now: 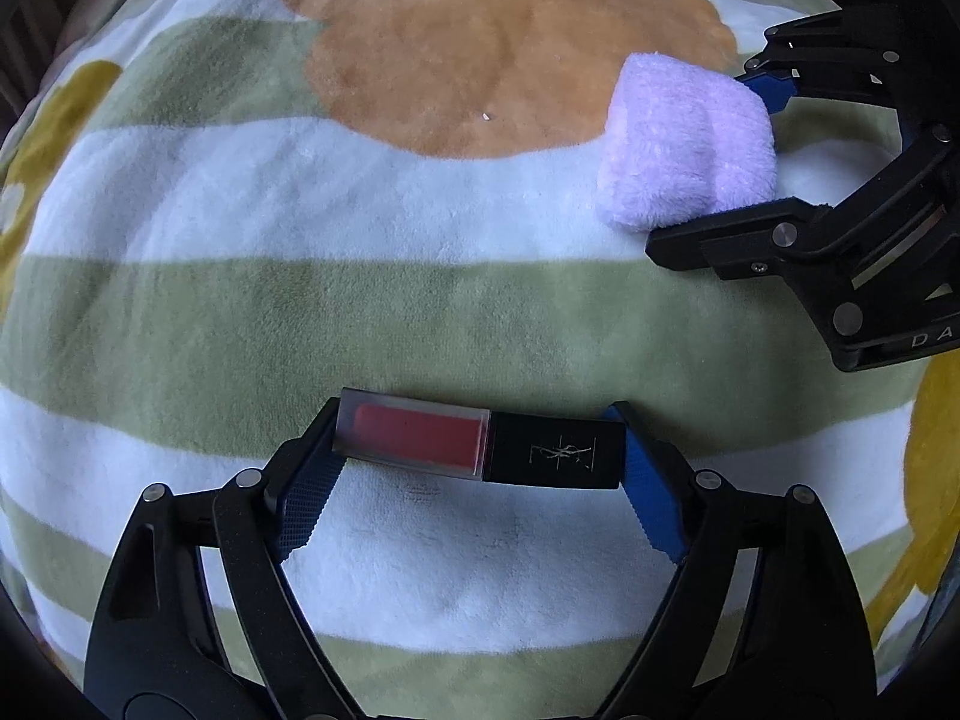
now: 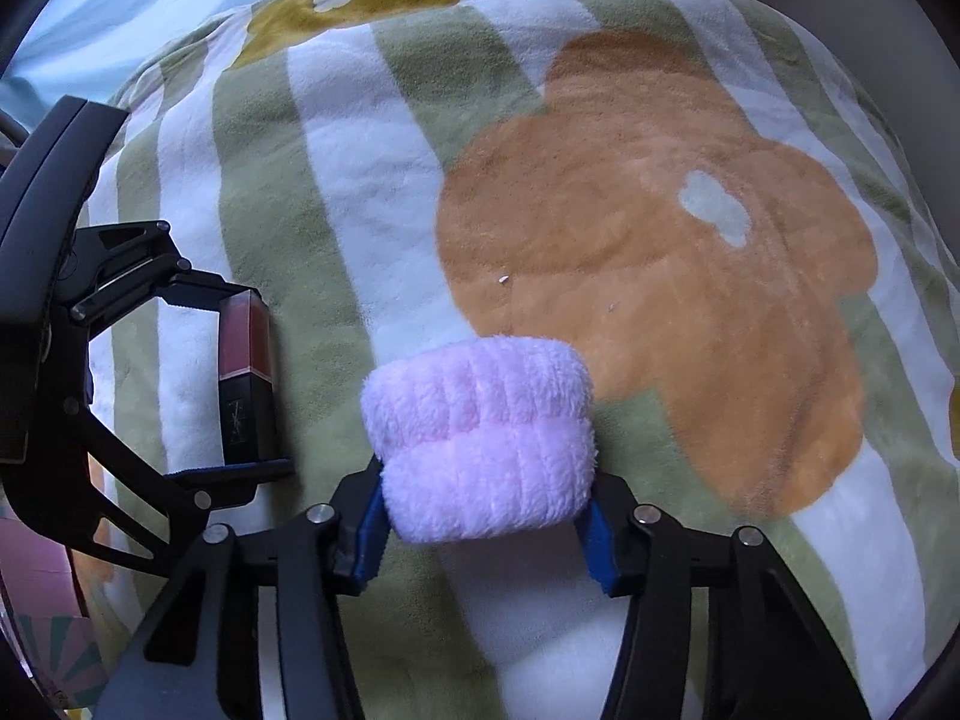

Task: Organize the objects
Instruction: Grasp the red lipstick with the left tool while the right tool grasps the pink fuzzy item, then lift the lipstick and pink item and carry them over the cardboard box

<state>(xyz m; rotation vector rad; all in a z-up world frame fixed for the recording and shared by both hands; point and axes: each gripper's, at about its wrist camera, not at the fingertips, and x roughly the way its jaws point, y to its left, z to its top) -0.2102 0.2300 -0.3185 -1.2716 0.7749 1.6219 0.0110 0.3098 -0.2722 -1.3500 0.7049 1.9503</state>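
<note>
Both views are heavy fisheye so the edges are dark and smeared, and the person holding the tools never shows up. In the left wrist view the right gripper [image 1: 714, 162] is cut off by the frame edge on the right, and its far blue pad is mostly tucked behind the fluffy lilac rolled towel [image 1: 684, 147], so you only see a sliver of it. In the right wrist view the left gripper [image 2: 249, 381] is half lost in shadow at the left border, and the stuff past it in the bottom-left corner is too blurred to name. The rectangular lip gloss tube with a red clear body and black cap [image 1: 480, 444] lies flat on the green-and-white striped fleece blanket with big orange flowers [image 1: 300, 300], long axis crosswise to the left gripper's [image 1: 480, 450] fingers, red end left, black logo cap right. The blue pads are pressed on both ends, so that claw is clamped end-to-end on the tube. The towel sits further out on the blanket at the flower's edge, its roll running side to side, and the right gripper [image 2: 486, 516] is squeezing it from both sides, plush bulging over the pads.
</note>
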